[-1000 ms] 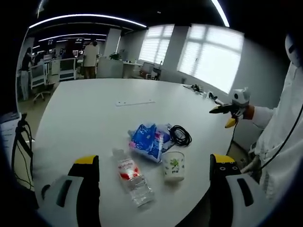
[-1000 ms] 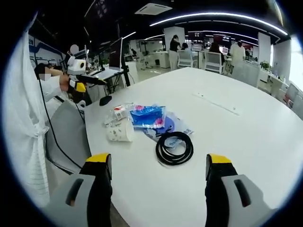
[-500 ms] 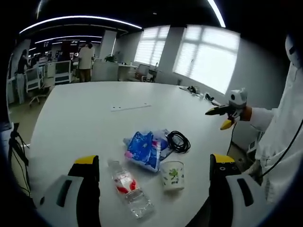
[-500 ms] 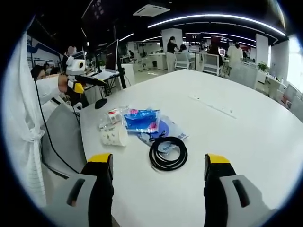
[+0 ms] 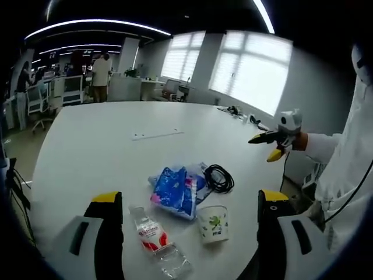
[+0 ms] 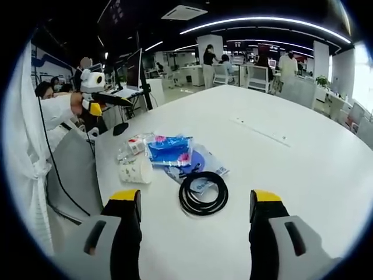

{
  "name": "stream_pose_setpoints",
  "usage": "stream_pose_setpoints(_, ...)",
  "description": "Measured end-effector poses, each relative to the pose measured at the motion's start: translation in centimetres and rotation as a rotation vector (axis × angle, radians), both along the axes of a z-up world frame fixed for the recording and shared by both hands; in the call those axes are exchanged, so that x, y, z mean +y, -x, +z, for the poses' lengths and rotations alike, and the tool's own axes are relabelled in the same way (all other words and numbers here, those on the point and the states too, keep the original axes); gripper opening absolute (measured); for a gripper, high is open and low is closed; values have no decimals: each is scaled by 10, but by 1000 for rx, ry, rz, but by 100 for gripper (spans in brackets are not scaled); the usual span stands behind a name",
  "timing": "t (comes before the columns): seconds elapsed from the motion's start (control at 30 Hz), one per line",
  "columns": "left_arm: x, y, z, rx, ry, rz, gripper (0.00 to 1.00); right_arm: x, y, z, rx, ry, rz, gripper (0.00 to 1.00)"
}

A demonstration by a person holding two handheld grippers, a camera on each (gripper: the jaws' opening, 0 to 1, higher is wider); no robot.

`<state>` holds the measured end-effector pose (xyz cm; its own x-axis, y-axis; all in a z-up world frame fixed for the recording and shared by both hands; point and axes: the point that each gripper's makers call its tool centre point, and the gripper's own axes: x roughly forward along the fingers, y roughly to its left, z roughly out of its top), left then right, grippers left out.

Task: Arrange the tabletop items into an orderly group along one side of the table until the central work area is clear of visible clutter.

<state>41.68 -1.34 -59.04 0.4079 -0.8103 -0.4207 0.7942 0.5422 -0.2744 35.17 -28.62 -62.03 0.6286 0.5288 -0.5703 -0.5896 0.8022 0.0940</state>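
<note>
Left hand-held gripper [image 5: 189, 201]: jaws spread, empty; ahead between them on the table [image 5: 105, 140] lie a water bottle [image 5: 156, 242], paper cup [image 5: 212, 223] and blue packet [image 5: 175, 191]. Right hand-held gripper [image 6: 195, 198]: jaws spread, empty, with the black coiled cable [image 6: 203, 193] just ahead between them.

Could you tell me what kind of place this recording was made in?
Most likely an open-plan office: a large white table in front, desks with a monitor and office chairs behind, and ceiling strip lights overhead.
</note>
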Motion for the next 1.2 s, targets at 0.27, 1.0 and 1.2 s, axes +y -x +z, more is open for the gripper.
stream_pose_setpoints(0.27, -12, -7, 0, -2, 14, -10, 98, -1, -9, -6, 0, -1, -11, 72)
stream_pose_setpoints(1.0, -37, -16, -6, 6, 41, -40, 97, 3, -31, -23, 15, 10, -13, 66)
stream_pose_setpoints(1.2, -43, -18, -8, 9, 42, -50, 96, 3, -38, -30, 23, 20, -13, 64)
